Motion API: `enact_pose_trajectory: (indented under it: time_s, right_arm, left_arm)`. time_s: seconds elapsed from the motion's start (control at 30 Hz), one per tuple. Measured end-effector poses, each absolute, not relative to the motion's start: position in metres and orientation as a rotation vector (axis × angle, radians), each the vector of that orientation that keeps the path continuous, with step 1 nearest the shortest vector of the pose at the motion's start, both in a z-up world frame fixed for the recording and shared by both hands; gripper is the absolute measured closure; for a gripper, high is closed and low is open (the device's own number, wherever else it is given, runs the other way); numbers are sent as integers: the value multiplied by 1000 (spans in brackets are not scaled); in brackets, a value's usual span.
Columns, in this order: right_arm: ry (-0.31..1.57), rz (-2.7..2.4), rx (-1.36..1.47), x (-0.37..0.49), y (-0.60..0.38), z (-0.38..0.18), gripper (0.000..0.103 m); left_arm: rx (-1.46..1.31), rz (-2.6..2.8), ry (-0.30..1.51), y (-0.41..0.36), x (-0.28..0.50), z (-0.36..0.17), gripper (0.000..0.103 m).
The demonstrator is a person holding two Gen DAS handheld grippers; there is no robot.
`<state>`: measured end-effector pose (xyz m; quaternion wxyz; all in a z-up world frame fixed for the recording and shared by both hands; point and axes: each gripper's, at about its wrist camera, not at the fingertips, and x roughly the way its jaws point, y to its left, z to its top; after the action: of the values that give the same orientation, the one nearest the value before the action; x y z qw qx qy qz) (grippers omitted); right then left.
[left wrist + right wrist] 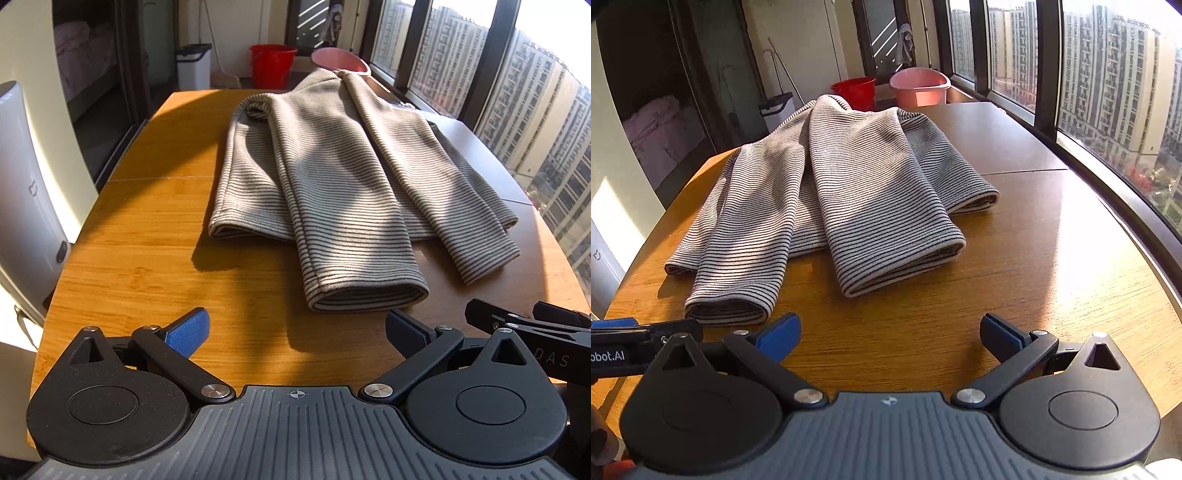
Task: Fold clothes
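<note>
A wooden table [147,266] with a warm, fine-grained bamboo-like top and a rounded near edge fills the room's middle; a seam crosses it, and the part of the table toward the windows lies in darker shade. Sunlight and soft shadows streak across the table. Beyond the table's far end stand a red bucket [272,64], a pink plastic basin [919,88] and a white bin with a dark lid [193,66]. Along one side of the table runs a row of dark-framed windows [1045,74] looking out on tall apartment blocks. On the table's other side a white rounded appliance [26,192] stands, and a doorway behind it opens onto a dim room with pale bedding.

The striped top [332,177] lies flat on the table, near its middle, a soft knit in beige with thin dark horizontal stripes. Both sleeves are folded in over the body and run down toward the near edge of the table, their hemmed cuffs lying past the garment's bottom hem.

The left gripper [297,332] hovers over the table's near edge, jaws spread wide with nothing between its blue ribbed pads, just short of the nearer cuff. The right gripper [890,334] sits beside it over the same edge, equally wide and empty
</note>
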<state>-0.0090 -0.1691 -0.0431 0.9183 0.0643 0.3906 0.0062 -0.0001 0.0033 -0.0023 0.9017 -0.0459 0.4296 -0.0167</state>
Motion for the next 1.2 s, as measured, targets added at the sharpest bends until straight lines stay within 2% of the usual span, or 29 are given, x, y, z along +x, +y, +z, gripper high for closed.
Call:
enact_pose_trajectory:
  time_s: [0.37, 1.2]
  right_arm:
    - [792, 9, 60, -15, -156, -44, 0]
    - [818, 14, 86, -11, -160, -47, 0]
  left_arm:
    - [-89, -49, 933, 3, 8, -11, 0]
    - [-105, -33, 934, 7, 7, -12, 0]
